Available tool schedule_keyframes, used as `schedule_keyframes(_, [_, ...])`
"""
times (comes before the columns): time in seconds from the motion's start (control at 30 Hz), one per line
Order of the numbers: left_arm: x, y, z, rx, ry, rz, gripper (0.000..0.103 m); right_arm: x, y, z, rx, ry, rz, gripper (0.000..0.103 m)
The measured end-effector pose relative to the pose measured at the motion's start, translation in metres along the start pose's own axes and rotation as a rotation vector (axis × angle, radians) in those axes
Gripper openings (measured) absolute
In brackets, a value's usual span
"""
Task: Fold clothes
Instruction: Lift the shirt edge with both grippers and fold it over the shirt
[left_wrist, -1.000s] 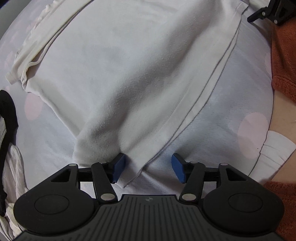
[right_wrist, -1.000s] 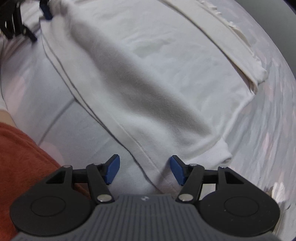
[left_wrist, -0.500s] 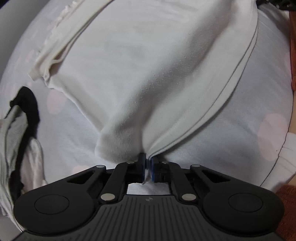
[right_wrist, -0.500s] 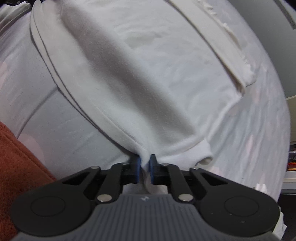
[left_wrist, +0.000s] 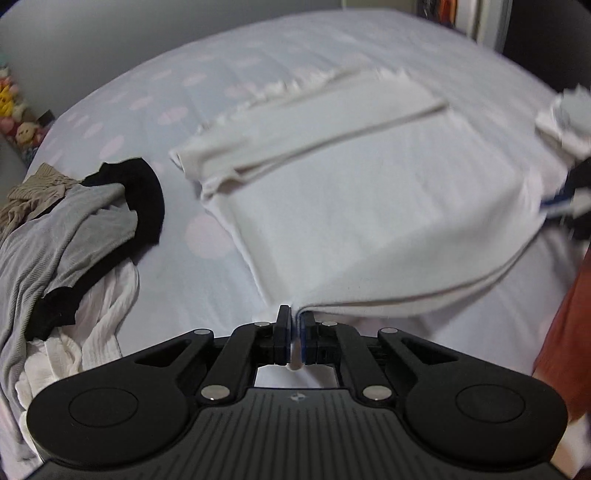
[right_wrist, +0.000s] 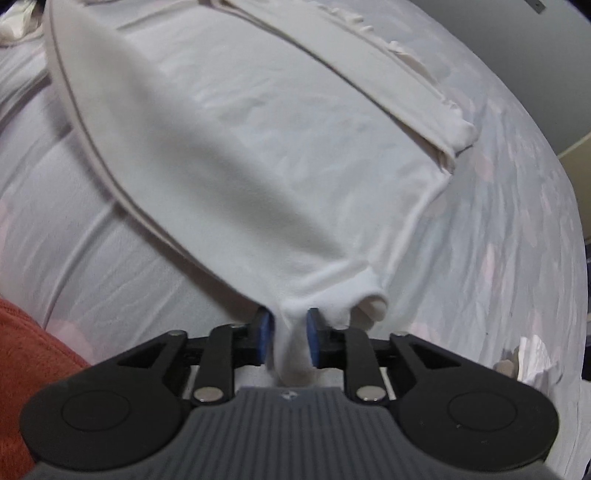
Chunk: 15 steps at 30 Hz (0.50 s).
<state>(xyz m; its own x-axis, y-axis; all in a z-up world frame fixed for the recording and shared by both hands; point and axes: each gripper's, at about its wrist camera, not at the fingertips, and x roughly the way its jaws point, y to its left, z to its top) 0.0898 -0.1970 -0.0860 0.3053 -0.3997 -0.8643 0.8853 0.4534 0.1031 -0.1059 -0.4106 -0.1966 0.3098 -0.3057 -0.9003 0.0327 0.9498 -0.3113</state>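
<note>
A white garment (left_wrist: 369, 206) lies spread on the bed, its sleeve folded across the far side. My left gripper (left_wrist: 295, 332) is shut on the near hem corner and holds it up off the sheet. In the right wrist view the same garment (right_wrist: 258, 166) runs up and left from my right gripper (right_wrist: 290, 336). A thick bunch of its corner fills the gap between the blue pads (right_wrist: 263, 332), which press on it while the jaws are opening slightly. The right gripper (left_wrist: 557, 203) shows blurred at the left view's right edge.
A pile of grey, black, beige and white clothes (left_wrist: 74, 229) lies on the left of the pale dotted bedsheet (left_wrist: 192, 280). An orange sleeve (left_wrist: 569, 314) is at the right. Crumpled white paper (right_wrist: 535, 354) sits near the bed's right side. Plush toys (left_wrist: 14, 110) line the far left.
Both grippers closed on the garment's near corners. The left one then rose and rolled, lifting its corner, so more of the bed shows. The right jaws have widened a little around the cloth.
</note>
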Motion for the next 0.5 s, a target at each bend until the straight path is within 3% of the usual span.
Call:
schedule_keyframes(0.03, [-0.001,0.001,0.004,-0.015,-0.010,-0.001,0.003,0.003,0.000,0.001,-0.011,0.010,-0.002,0.024])
schedule_keyframes(0.13, [-0.001,0.004,0.014,-0.047,-0.024,0.003,0.003,0.011,0.005,0.002,-0.057,0.042,0.004,0.044])
schedule_keyframes(0.2, [0.002,0.006,0.019,-0.058,-0.025,0.008,0.003,0.015,0.010,0.002,-0.099,0.068,0.023,0.046])
schedule_keyframes(0.3, [0.001,0.005,0.020,-0.070,-0.037,0.003,0.003,0.024,0.014,0.004,-0.124,0.101,0.004,0.043])
schedule_keyframes(0.4, [-0.002,0.005,0.020,-0.072,-0.044,0.006,0.003,0.029,0.004,0.006,-0.064,0.127,0.007,0.026])
schedule_keyframes(0.43, [-0.003,0.006,0.019,-0.075,-0.046,0.008,0.003,0.029,0.001,0.006,-0.042,0.124,-0.006,0.014])
schedule_keyframes(0.5, [-0.008,0.007,0.017,-0.074,-0.054,0.011,0.003,0.023,-0.003,0.004,-0.015,0.095,-0.027,0.013])
